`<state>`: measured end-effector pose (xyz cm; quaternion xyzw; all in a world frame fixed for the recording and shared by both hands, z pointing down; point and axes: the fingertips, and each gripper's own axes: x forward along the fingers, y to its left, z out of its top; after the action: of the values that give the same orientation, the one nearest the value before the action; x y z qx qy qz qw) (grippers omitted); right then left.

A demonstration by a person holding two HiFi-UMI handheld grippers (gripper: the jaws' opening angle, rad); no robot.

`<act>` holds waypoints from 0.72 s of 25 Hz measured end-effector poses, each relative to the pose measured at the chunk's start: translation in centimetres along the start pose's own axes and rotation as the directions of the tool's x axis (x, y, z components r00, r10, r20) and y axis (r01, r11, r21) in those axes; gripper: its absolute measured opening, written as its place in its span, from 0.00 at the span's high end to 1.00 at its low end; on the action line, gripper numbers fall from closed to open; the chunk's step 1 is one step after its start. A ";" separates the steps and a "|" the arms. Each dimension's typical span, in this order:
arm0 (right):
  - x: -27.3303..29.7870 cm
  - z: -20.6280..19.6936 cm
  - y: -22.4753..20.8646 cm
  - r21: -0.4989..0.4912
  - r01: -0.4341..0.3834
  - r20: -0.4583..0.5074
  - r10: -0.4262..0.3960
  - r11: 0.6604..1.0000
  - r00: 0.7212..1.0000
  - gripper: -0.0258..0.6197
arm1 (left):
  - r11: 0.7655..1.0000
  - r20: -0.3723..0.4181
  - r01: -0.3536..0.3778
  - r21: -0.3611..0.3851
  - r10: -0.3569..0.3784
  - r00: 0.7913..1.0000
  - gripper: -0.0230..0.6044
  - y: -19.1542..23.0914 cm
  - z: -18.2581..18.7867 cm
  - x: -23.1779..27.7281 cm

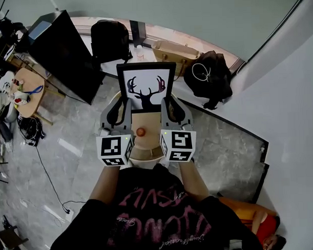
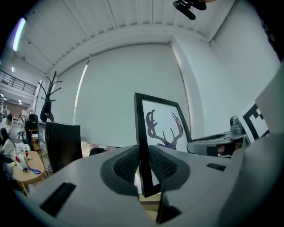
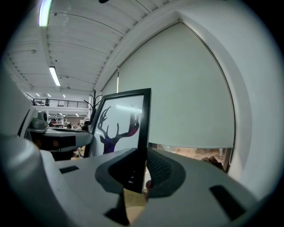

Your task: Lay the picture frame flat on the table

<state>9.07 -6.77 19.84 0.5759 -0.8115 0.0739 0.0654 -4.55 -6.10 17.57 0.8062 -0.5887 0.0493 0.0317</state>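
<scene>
Picture frame [image 1: 146, 88]: upright, judged stiff, light, glass-fragile. Left hand-held gripper [image 2: 143, 165] clamped on left rail, right hand-held gripper [image 3: 141, 170] on right rail; sound hold points.

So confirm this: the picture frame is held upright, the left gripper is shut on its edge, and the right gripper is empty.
The right gripper is not empty: the right gripper view shows it shut on the other edge of the picture frame. The frame is upright, the left gripper shut on its edge.
</scene>
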 end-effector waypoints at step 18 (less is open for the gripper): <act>2.3 -3.8 -0.3 0.023 -0.005 -0.086 0.007 1.000 0.996 0.84 | 1.000 -0.083 0.010 -0.015 -0.011 0.996 0.85 0.9 -3.8 2.1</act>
<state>8.64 -8.28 24.01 0.5705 -0.8088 0.1079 0.0935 -4.90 -7.94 21.57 0.8063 -0.5830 0.0784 0.0620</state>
